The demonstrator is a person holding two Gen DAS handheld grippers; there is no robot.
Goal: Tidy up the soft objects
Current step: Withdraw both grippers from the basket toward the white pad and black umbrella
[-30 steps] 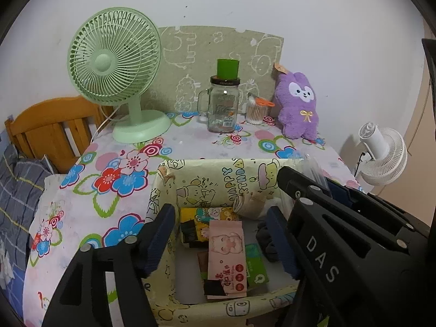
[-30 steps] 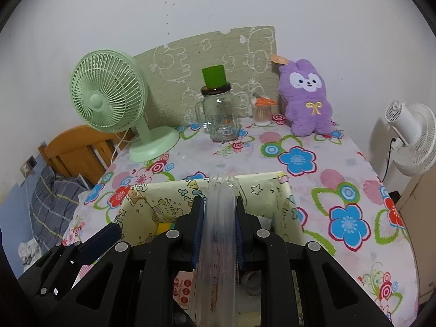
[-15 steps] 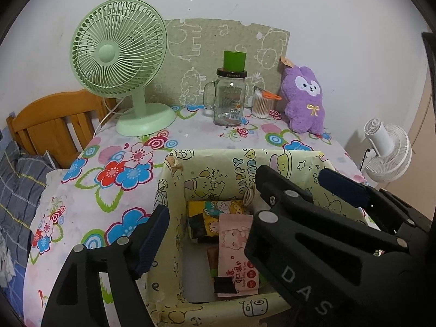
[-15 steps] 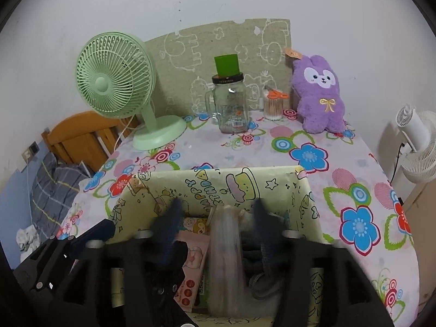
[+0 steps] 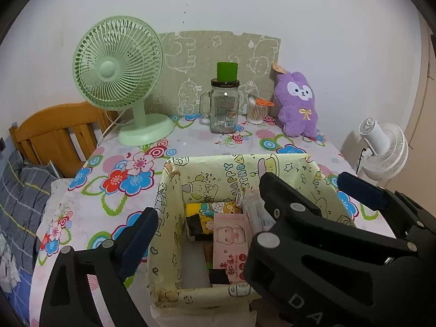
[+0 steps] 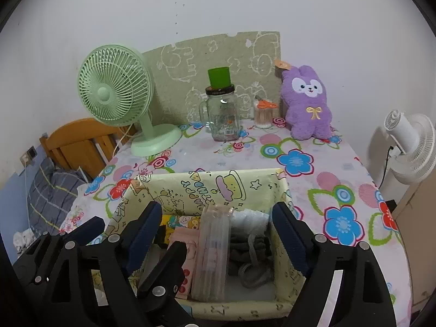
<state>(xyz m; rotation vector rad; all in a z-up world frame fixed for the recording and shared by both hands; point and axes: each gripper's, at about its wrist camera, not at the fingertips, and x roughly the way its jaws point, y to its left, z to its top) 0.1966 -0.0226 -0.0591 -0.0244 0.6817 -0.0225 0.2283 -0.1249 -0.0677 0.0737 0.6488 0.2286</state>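
Observation:
A pale yellow cartoon-print box (image 5: pixel 237 163) (image 6: pixel 207 182) stands on the floral table. Inside lie a pink wipes pack (image 5: pixel 230 242) (image 6: pixel 188 248), a yellow cartoon pack (image 5: pixel 209 209), a clear plastic pack (image 6: pixel 214 248) standing upright, and a grey cord (image 6: pixel 252 256). My right gripper (image 6: pixel 218 234) is open, its fingers on either side of the clear pack without touching it. My left gripper (image 5: pixel 204 231) is open over the box's left side. A purple plush rabbit (image 5: pixel 298 103) (image 6: pixel 308 103) sits at the back right against the wall.
A green desk fan (image 5: pixel 117 81) (image 6: pixel 117 92) stands back left. A glass jar with a green cup on top (image 5: pixel 224 106) (image 6: pixel 222 114) and a cotton-swab jar (image 5: pixel 256 111) stand at the back. A white fan (image 5: pixel 381 147) is off the table's right edge; a wooden headboard (image 5: pixel 57 133) is left.
My right gripper opened and let go of the clear plastic pack, which now stands in the box. Both grippers have drawn back a little.

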